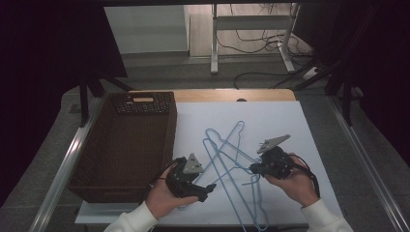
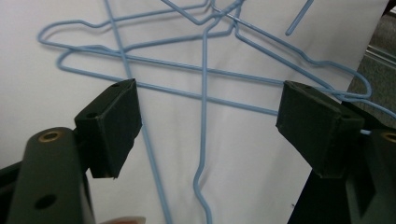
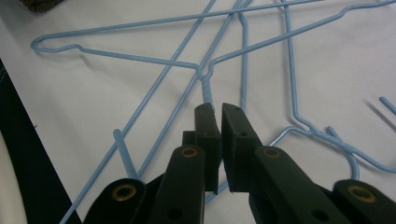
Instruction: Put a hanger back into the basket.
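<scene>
right fingers clamp hanger neck | hangers: three | basket: one

A white sheet covers the wooden bench. Beyond it lies grey floor, where black cables trail around a white metal table frame. Dark curtains hang on both sides, and aluminium rails flank the bench.

I note the hangers as thin blue coated wire, smooth with a slight sheen. The sheet beneath looks like matt white paper. The basket is rough dark brown weave. My gripper pads are matt black.
</scene>
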A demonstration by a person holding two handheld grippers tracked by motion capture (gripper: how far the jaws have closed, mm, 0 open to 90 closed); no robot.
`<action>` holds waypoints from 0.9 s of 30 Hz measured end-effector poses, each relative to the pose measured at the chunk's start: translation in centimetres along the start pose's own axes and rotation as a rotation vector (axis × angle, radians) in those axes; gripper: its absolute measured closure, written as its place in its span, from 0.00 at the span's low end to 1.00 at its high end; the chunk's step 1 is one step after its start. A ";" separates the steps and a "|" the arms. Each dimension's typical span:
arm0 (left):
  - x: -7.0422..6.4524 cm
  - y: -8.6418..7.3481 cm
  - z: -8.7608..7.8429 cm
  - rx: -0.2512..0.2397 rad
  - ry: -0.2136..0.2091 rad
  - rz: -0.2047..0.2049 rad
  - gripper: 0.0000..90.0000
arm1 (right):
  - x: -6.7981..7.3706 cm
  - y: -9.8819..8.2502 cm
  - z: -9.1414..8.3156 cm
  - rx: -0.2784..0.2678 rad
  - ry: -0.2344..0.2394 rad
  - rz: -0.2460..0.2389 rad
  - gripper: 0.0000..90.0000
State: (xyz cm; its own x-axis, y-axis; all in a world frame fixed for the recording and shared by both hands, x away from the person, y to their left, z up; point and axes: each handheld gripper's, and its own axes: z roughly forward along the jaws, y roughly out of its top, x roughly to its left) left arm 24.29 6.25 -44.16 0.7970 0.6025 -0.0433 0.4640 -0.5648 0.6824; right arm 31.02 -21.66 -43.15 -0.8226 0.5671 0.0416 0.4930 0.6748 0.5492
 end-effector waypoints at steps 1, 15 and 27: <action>0.0 0.1 0.5 0.010 -0.007 -0.001 0.26 | 0.0 0.0 0.0 0.001 0.000 0.001 0.96; 0.7 -0.4 5.2 0.094 -0.060 -0.034 0.37 | 0.2 0.1 -0.1 0.001 -0.007 -0.004 0.96; 1.0 -0.5 8.4 0.164 -0.037 -0.041 0.75 | 0.3 0.2 -0.6 -0.011 -0.006 -0.010 0.96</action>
State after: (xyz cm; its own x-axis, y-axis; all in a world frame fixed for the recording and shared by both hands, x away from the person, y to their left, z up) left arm 28.08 2.38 -50.66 0.7885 0.6073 -0.0972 0.5508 -0.6268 0.5511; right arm 30.70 -21.65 -42.59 -0.8258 0.5631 0.0314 0.4816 0.6752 0.5587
